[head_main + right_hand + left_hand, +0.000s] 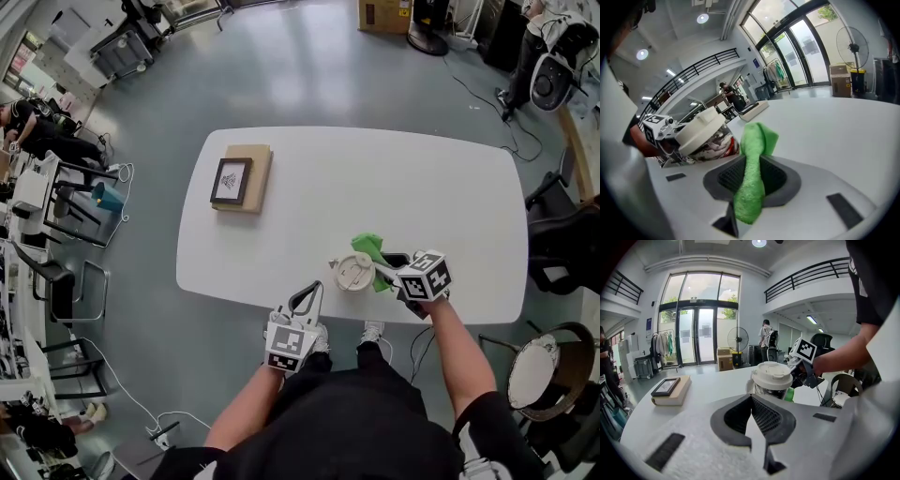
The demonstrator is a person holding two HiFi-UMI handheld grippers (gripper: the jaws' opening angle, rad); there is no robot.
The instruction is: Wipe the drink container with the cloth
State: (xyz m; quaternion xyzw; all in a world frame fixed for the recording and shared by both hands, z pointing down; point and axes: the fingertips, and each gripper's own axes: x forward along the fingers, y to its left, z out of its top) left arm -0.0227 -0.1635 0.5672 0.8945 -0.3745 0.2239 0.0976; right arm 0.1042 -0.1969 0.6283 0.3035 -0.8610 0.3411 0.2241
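Table (394,178): white, with rounded corners; it carried everything named below.
Book (242,178): lay flat near the far left corner, with a small dark picture frame (231,180) resting on top of it, well apart from the rest.
Left gripper (314,287): was held at the near edge, left of the cup, with its tips just over the edge and pointing toward the drink container without touching it. Seen from its own camera (751,399), the jaws were closed tip to tip with nothing between them.
Drink container (355,273): a clear cup with a white lid stood upright close to the near edge, a little right of the middle, between the two grippers. It also showed in the left gripper view (772,379) and the right gripper view (705,131).
Cloth (368,247): green and bunched, with its free end just beyond and to the right of the cup. The right gripper view (752,154) showed it running up out of the jaws beside the cup's wall; I could not tell whether it touched.
Right gripper (384,273): was over the table near the near edge, just right of the cup, with its jaws clamped narrow on the cloth (750,176).
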